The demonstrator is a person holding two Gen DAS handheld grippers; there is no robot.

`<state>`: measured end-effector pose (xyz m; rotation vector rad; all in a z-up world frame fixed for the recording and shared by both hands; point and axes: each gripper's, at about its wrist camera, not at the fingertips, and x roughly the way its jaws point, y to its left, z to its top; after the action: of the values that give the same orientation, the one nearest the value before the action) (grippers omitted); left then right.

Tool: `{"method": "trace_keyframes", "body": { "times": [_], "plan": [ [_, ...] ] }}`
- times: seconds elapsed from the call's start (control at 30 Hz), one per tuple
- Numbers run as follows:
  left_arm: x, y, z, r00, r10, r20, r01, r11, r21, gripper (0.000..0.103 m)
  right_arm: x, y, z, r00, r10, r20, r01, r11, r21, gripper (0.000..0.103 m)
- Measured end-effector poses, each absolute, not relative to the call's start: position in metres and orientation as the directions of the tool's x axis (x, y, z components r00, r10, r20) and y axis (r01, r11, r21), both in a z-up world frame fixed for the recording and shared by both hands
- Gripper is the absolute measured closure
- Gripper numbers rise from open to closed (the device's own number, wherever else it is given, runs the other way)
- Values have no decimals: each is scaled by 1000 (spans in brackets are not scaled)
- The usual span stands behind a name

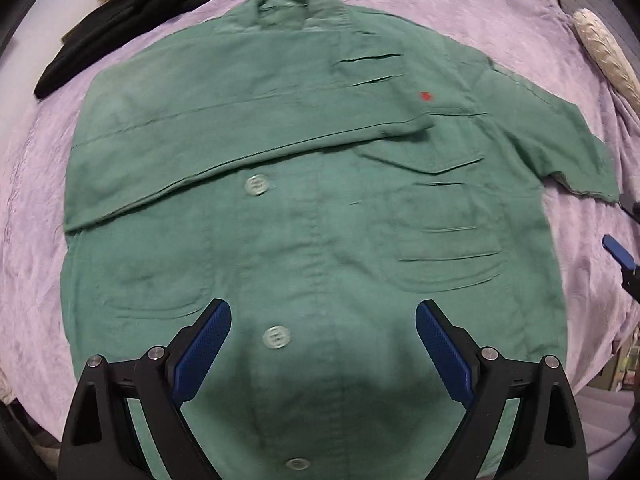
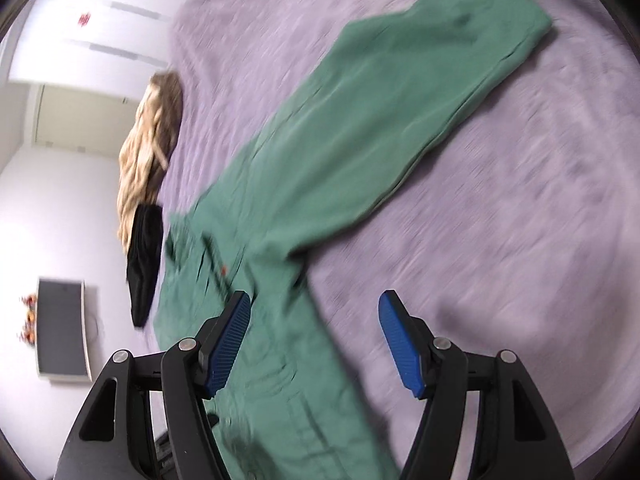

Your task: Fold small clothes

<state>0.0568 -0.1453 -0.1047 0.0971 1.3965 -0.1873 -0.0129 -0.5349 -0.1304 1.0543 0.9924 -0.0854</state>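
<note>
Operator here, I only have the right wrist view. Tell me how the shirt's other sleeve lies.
Observer: In the left wrist view, one sleeve is already folded across the chest of the shirt; the other sleeve lies spread out on the cover.
Operator: Report the left gripper.
Observer: The left gripper hangs over the button placket, jaws open, nothing between them.
Operator: Say whether it sees my gripper.
Observer: Only a blue pad shows at its right edge, past the shirt's side. Your own right gripper is open and empty too.
</note>
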Motion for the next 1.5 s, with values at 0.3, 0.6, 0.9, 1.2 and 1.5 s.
{"method": "trace_keyframes", "body": {
  "times": [0.3,0.6,0.9,1.2,1.5],
  "plan": [
    [75,-214,-100,214,-125,-969,251,966,-69,9,-5,-676,-186,664,224,-713,660,273,700,33],
    [81,-227,-103,214,-152,-965,238,966,-99,9,16,-705,-216,753,196,-628,626,79,775,34],
    [94,-180,-99,259,-103,-960,176,983,-58,9,49,-681,-170,811,256,-526,487,201,850,98],
    [105,-105,-103,289,-66,-955,92,995,-41,9,132,-533,-71,768,448,-458,167,551,818,98],
    [118,-17,-110,303,-37,-952,-8,999,-42,9,192,-262,-107,449,513,-732,-138,849,510,95]
  ]
}}
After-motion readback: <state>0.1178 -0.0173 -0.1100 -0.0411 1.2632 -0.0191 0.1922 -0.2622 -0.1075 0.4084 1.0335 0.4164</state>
